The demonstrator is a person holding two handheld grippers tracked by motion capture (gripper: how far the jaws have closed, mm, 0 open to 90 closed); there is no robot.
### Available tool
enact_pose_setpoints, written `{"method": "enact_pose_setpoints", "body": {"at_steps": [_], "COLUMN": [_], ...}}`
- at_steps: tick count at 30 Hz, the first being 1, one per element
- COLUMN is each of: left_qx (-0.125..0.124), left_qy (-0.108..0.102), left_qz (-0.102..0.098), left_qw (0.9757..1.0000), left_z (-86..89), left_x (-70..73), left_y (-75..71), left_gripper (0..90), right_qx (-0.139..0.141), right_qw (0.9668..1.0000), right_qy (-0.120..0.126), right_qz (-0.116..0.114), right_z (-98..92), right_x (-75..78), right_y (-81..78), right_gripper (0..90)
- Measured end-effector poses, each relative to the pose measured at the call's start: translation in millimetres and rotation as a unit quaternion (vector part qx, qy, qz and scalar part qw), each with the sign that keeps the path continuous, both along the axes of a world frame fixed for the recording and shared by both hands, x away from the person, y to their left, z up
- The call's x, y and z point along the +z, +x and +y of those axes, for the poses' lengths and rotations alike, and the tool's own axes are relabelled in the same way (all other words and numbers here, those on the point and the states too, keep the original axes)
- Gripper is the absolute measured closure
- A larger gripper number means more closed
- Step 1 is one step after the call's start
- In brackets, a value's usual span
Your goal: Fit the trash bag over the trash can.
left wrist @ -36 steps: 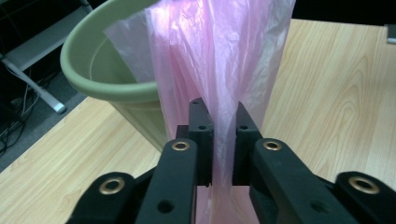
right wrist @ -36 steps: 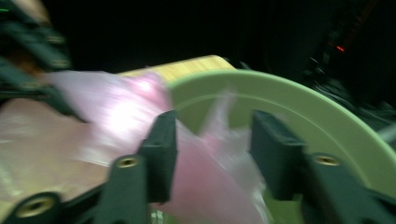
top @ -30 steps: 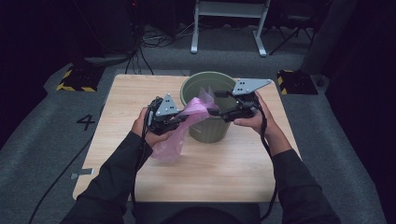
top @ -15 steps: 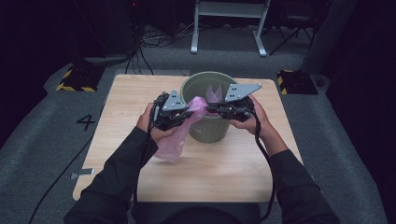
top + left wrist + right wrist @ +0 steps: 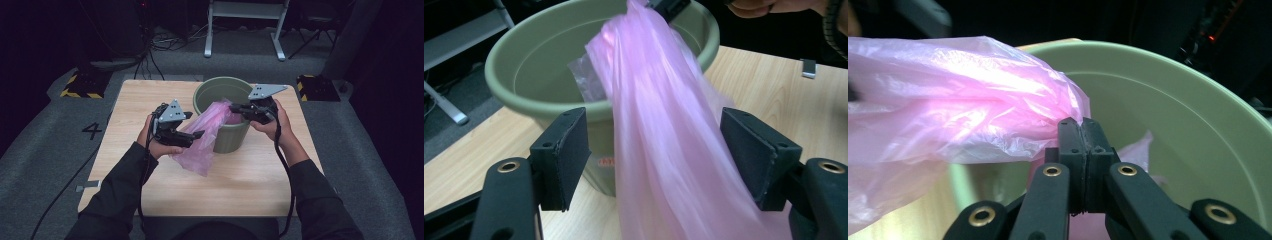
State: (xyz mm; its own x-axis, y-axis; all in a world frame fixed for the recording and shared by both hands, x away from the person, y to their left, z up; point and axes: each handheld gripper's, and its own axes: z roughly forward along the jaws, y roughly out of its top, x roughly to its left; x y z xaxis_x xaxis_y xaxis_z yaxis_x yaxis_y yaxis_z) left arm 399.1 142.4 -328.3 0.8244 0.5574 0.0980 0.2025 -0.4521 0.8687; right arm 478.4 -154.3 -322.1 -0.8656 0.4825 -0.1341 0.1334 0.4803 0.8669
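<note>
One pink bag (image 5: 207,135), one green bucket (image 5: 231,137), on the worktop (image 5: 250,180). Right gripper (image 5: 234,107): fingers (image 5: 1071,145) pinched tight on the bag's top edge, above the bucket's mouth. Left gripper (image 5: 194,125): fingers (image 5: 566,152) just opened, standing wide; the bag hangs between them, untouched, over the bucket's rim. A second scrap of clear film (image 5: 586,75) lies inside the bucket.

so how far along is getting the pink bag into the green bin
Partly done. The right gripper is shut on one edge of the pink bag over the green bin, so that end is at the rim. The left gripper has just been opening; the bag hangs between its fingers unpressed. Still left: most of the bag drapes outside onto the table, not yet spread inside the bin.
</note>
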Motion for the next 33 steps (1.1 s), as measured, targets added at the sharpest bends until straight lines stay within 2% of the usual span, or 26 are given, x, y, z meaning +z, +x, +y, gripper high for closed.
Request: {"method": "enact_pose_setpoints", "body": {"at_steps": [8, 11, 14, 16, 17, 19, 21, 23, 24, 25, 28, 30, 32, 33], "left_qx": [-0.001, -0.021, -0.045, -0.044, -0.043, -0.041, -0.038, -0.036, -0.036, -0.031, -0.033, -0.035, -0.039, -0.039], "left_qy": [-0.008, -0.012, 0.006, 0.013, 0.021, 0.018, 0.007, -0.009, -0.009, -0.018, -0.02, -0.023, -0.029, -0.027], "left_qz": [0.016, 0.032, 0.034, 0.034, 0.029, 0.022, 0.01, -0.001, -0.001, -0.009, -0.014, -0.014, -0.015, -0.016], "left_qw": [0.9998, 0.9992, 0.9984, 0.9984, 0.9985, 0.9988, 0.9992, 0.9993, 0.9993, 0.9993, 0.9992, 0.999, 0.9987, 0.9988], "left_z": [11.4, 13.3, 8.9, 7.3, 3.0, 0.7, -1.4, -3.2, -3.2, -5.1, -8.2, -9.5, -12.3, -12.7], "left_x": [-10.4, -17.6, -20.9, -21.0, -19.3, -16.2, -12.2, -7.7, -7.7, -3.6, 1.7, 3.1, 6.5, 7.3], "left_y": [-4.2, -3.9, -5.4, -5.6, -5.6, -5.5, -5.8, -6.1, -6.1, -5.9, -4.5, -3.9, -3.2, -3.1], "left_gripper": [37.4, 45.6, 60.4, 71.0, 75.7, 82.1, 86.2, 88.1, 88.6, 88.9, 89.1, 89.1, 89.1, 89.1], "right_qx": [-0.025, -0.031, -0.036, -0.039, -0.043, -0.048, -0.041, -0.034, -0.034, -0.026, -0.023, -0.015, -0.011, 0.007], "right_qw": [0.9997, 0.9994, 0.9992, 0.9991, 0.999, 0.9987, 0.9989, 0.9991, 0.9991, 0.9993, 0.9994, 0.9993, 0.9989, 0.9989], "right_qy": [0.004, 0.005, 0.006, 0.006, 0.006, 0.012, 0.022, 0.026, 0.026, 0.026, 0.022, 0.011, 0.004, 0.001], "right_qz": [0.006, 0.012, 0.015, 0.015, 0.013, 0.009, 0.01, 0.008, 0.008, 0.001, -0.014, -0.033, -0.046, -0.047], "right_z": [-9.5, -13.7, -15.5, -15.9, -15.9, -16.3, -17.3, -17.7, -17.7, -17.2, -15.6, -13.2, -10.1, -7.5], "right_x": [-2.0, -3.4, -4.1, -4.4, -4.4, -3.8, -2.6, -0.8, -0.8, 1.4, 4.9, 7.7, 9.5, 9.8], "right_y": [8.3, 11.3, 12.3, 12.3, 11.9, 11.1, 9.4, 6.3, 6.3, 1.1, -5.8, -11.5, -15.5, -17.3], "right_gripper": [89.3, 89.3, 88.9, 85.6, 81.6, 71.5, 61.3, 49.9, 49.9, 42.5, 35.1, 37.5, 52.9, 57.2]}}
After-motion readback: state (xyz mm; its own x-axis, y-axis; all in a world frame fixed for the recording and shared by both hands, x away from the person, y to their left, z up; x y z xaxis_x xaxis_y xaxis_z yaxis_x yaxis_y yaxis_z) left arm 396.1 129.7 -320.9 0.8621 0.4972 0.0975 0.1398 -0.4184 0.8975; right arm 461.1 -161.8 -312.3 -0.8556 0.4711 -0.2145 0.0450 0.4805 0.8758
